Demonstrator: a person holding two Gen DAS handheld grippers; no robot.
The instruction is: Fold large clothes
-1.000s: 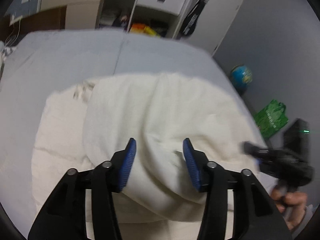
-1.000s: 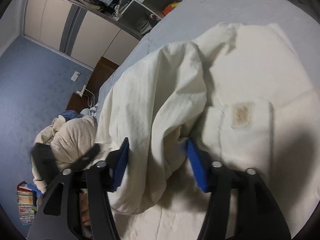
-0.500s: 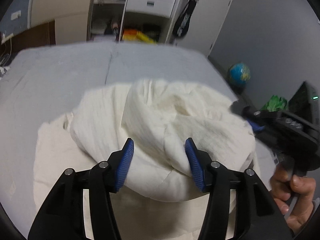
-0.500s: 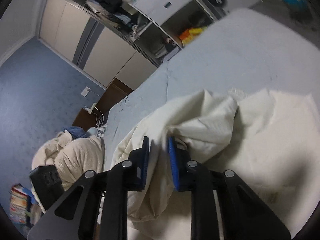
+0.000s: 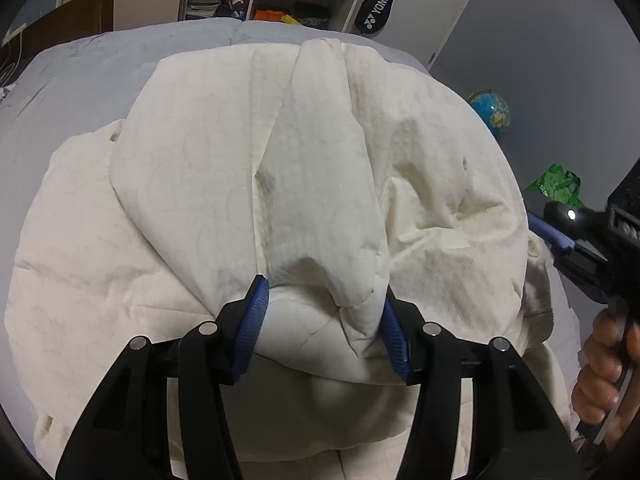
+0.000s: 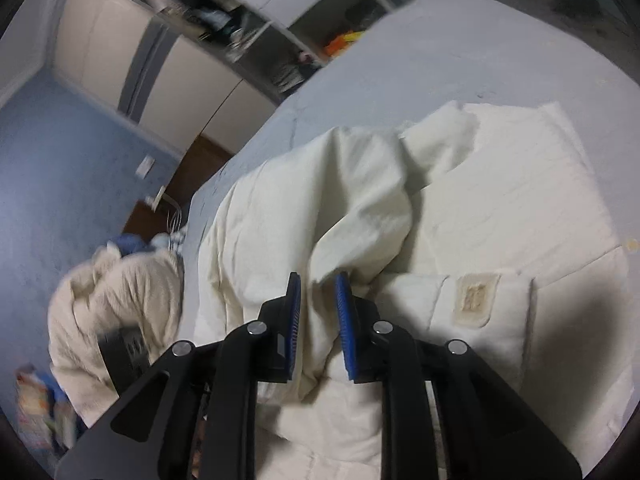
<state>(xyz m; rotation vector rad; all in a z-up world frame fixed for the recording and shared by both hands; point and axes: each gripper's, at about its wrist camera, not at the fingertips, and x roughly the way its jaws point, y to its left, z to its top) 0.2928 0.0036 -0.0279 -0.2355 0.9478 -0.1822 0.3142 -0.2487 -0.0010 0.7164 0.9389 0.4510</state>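
Fabric of the cream garment [image 5: 320, 184] bunches between our left tongs [image 5: 324, 320], half open and gripping it. Our right tongs [image 6: 318, 316], nearly closed, pinch a fold above the bed [image 6: 460, 52].

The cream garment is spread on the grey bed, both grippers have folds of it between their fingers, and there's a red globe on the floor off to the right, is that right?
Not quite: the globe is blue, as the left wrist view shows. The rest stands: the cream garment lies on the grey bed, with folds between the fingers of the left gripper and right gripper.

Dim indoor light, heavy fisheye bending with black corners, motion blur across the right wrist view.
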